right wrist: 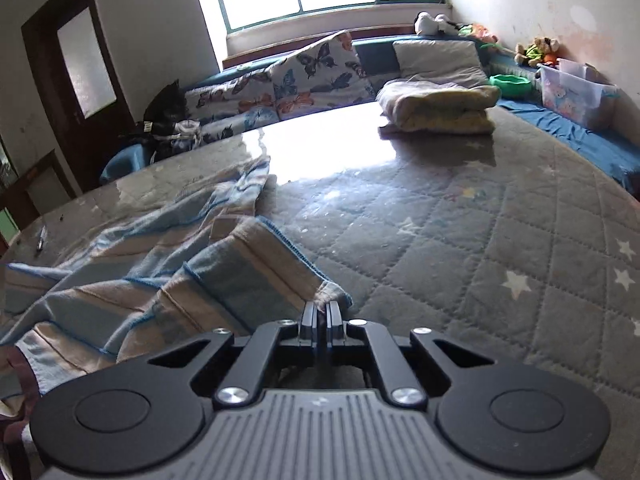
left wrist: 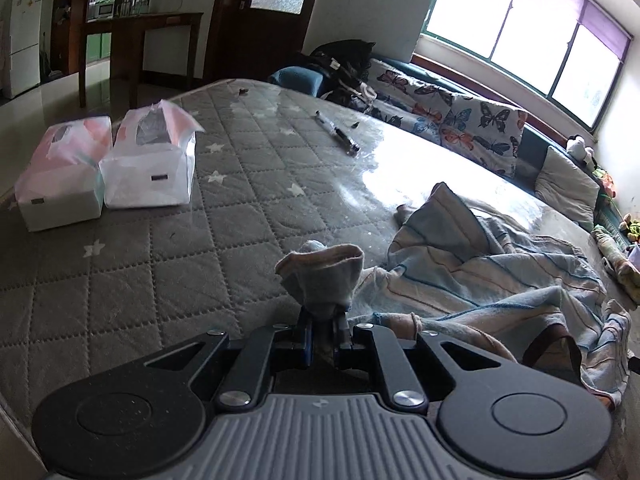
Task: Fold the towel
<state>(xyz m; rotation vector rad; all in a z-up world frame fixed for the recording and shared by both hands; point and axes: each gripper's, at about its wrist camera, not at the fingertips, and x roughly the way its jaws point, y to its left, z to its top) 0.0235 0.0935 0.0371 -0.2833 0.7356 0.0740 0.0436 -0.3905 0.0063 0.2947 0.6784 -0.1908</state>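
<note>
Towel is what I see first through the left wrist camera: a striped blue and beige cloth lying rumpled on the grey quilted mattress, spread to the right of my left hand-held gripper. That gripper's jaws are drawn close together and pinch a bunched corner of the towel, which stands up above the fingertips like a small tuft. The rest of the cloth trails away from the pinch toward the right edge of the view, with folds and ridges across it.

Through the right wrist camera, I see the same towel covering the left half of the picture. My right hand-held gripper has its jaws pressed together on a corner of the cloth at the towel's near right edge, with the hem showing just above the fingertips.

On the mattress, well apart from the towel, two white and pink tissue packs sit side by side at the far left, and a pen lies beyond the towel toward the butterfly-print cushions under the window. In the right view, a folded yellow and white blanket rests at the far end of the mattress, near a grey pillow.
</note>
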